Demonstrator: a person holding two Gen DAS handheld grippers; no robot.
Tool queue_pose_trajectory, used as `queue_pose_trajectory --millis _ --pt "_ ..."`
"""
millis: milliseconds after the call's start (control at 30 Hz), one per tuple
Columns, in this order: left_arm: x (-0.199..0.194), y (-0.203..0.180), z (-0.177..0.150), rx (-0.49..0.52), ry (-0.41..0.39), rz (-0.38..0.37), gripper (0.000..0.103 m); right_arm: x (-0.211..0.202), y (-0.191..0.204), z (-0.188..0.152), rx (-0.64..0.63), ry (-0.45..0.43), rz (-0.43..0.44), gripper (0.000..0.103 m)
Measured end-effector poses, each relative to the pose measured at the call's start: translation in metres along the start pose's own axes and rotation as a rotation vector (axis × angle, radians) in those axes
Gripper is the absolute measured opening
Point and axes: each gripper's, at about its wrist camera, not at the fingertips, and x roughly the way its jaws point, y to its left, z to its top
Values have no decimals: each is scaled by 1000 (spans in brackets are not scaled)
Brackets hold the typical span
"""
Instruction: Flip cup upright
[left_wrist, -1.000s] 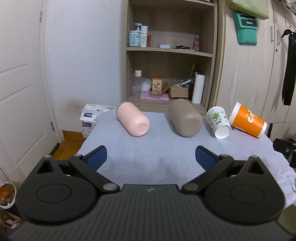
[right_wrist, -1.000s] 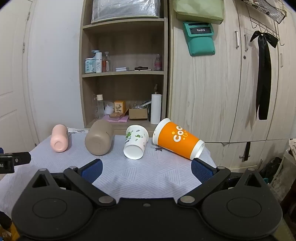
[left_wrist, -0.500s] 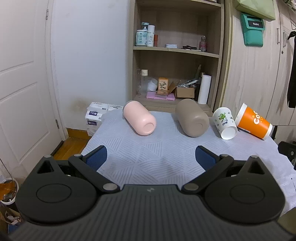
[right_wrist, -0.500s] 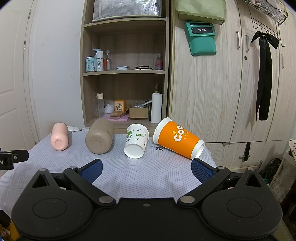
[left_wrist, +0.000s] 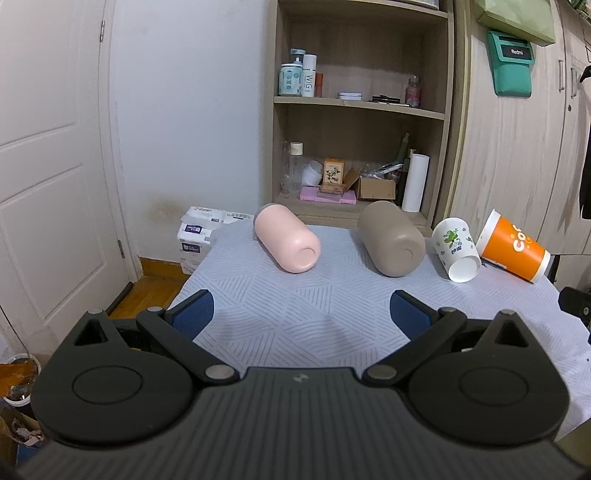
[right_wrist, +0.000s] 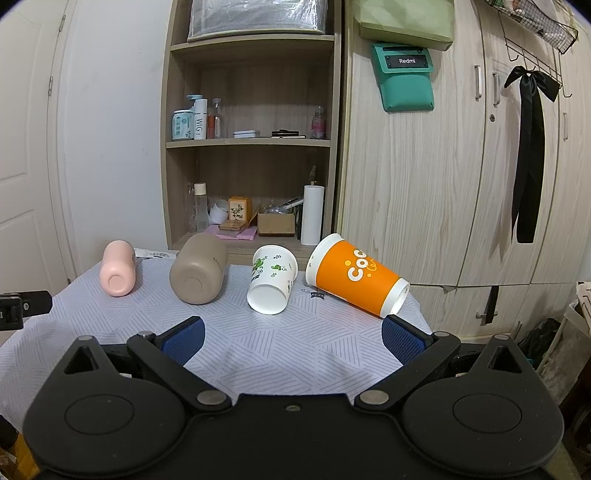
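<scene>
Several cups lie on their sides in a row across the far part of a cloth-covered table (left_wrist: 295, 325): a pink cup (left_wrist: 286, 238), a taupe cup (left_wrist: 391, 238), a white paper cup with green print (left_wrist: 456, 249) and an orange paper cup (left_wrist: 511, 247). The right wrist view shows the same row: pink (right_wrist: 117, 267), taupe (right_wrist: 199, 267), white (right_wrist: 273, 278), orange (right_wrist: 356, 275). My left gripper (left_wrist: 301, 312) is open and empty, short of the pink and taupe cups. My right gripper (right_wrist: 293, 338) is open and empty, short of the white and orange cups.
An open wooden shelf unit (left_wrist: 354, 147) with bottles and boxes stands behind the table. Wooden cabinet doors (right_wrist: 443, 177) are to its right. A white door (left_wrist: 48, 166) is at left, with paper packs (left_wrist: 195, 236) on the floor beside the table.
The left gripper has drawn back and tilted up a little, so the cups sit lower and farther in its view. The right gripper has barely moved. Both stay open.
</scene>
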Motion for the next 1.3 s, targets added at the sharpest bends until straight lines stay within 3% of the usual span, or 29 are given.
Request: queue_pose_trajectory --millis 600,1300 --pt "-23 -5 0 22 -82 -43 103 -10 2 3 -27 -29 -13 103" --pt "-21 -4 1 17 -62 -24 103 -14 4 3 -50 -44 -25 103"
